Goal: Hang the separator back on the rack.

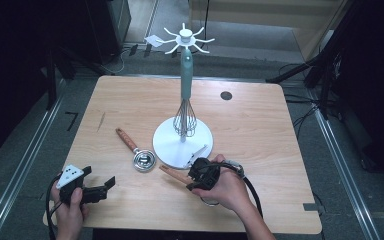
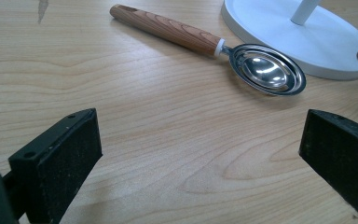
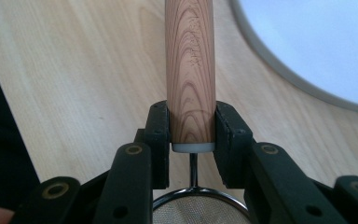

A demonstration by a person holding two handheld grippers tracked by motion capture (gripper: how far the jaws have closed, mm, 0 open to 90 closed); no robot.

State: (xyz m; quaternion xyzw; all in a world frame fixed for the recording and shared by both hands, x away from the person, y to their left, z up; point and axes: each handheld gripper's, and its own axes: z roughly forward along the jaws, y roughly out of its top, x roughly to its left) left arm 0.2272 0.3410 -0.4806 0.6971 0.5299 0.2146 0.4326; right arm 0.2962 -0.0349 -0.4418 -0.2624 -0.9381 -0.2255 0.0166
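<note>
Down at the near edge of the desk (image 1: pixel 260 115), the right tongs (image 3: pixel 192 135) are clamping the wooden handle of a mesh strainer (image 3: pixel 190 70), pads pressing on both sides just above its white collar; the strainer is lying beside the white round base of the utensil stand (image 1: pixel 182 140), on which a whisk (image 1: pixel 185 117) is hanging. Meanwhile the left tongs (image 2: pixel 200 154) are hovering wide apart over bare wood, gripping nothing, near a metal scoop (image 2: pixel 265 70) with a wooden handle.

Black two-jaw grippers (image 1: pixel 96 192) with brass-ringed screws, black cables, one grey plate.
</note>
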